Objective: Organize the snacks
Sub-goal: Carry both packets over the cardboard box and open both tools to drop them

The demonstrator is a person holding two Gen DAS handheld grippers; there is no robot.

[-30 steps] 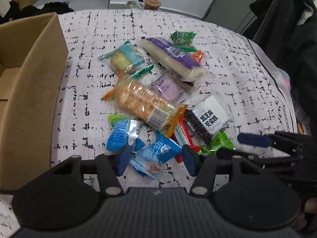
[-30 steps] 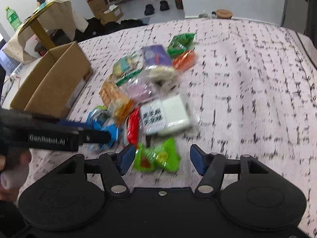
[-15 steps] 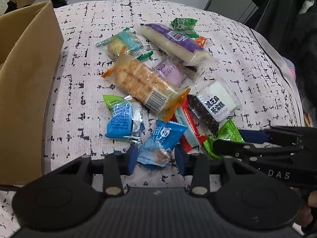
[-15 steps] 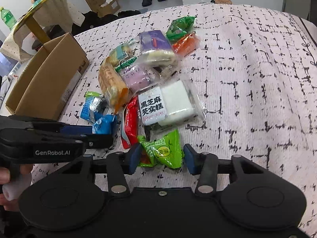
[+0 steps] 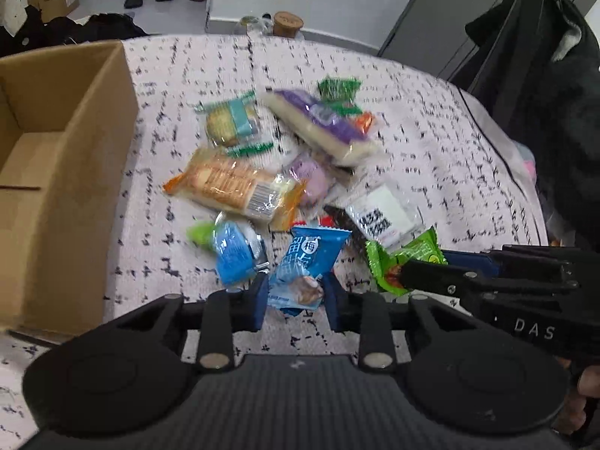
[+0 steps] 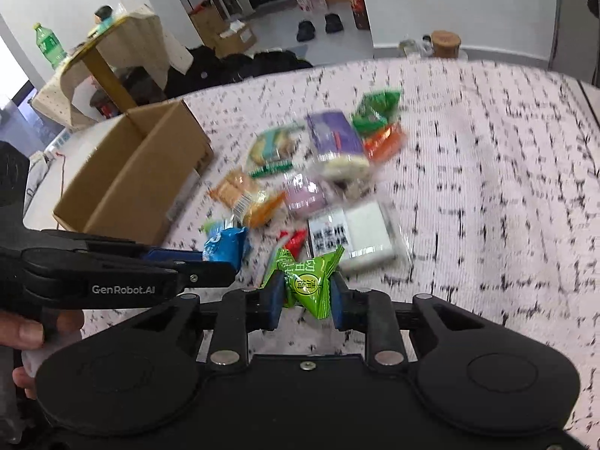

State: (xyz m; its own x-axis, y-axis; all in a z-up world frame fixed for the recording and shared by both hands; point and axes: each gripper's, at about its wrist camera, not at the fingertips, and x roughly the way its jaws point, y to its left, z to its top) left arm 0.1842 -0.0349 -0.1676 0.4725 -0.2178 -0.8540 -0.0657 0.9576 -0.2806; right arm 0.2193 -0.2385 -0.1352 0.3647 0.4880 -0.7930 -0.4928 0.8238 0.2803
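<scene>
The worktop (image 5: pixel 431 142), under a white cloth flecked with black, fills both views, and I judge the open cardboard box (image 5: pixel 63 172) at the left of the frame to be where the snacks belong, its mouth facing up and standing just beside the pile for short carries. The snack pile (image 5: pixel 285 172) sprawls across the centre of the left wrist view: a long purple-wrapped roll (image 5: pixel 318 127) toward the top, an orange cracker pack (image 5: pixel 232 187) lying across the middle, and a white-and-black labelled cake pack (image 5: pixel 386 217) to the lower right. Smaller wrappers fringe the pile's lower edge, easiest to take first. My left tongs (image 5: pixel 296 296), bottom centre, are clamped on a blue plum-candy packet (image 5: pixel 311 266), pinched at its lower end so that the rest of the packet stands clear of the fingers. My right tongs (image 6: pixel 305 294), bottom centre of the right wrist view, grip a green sweet wrapper (image 6: pixel 305 277) across its middle. Both packets seem lifted off the cloth, though blur leaves that uncertain.
</scene>
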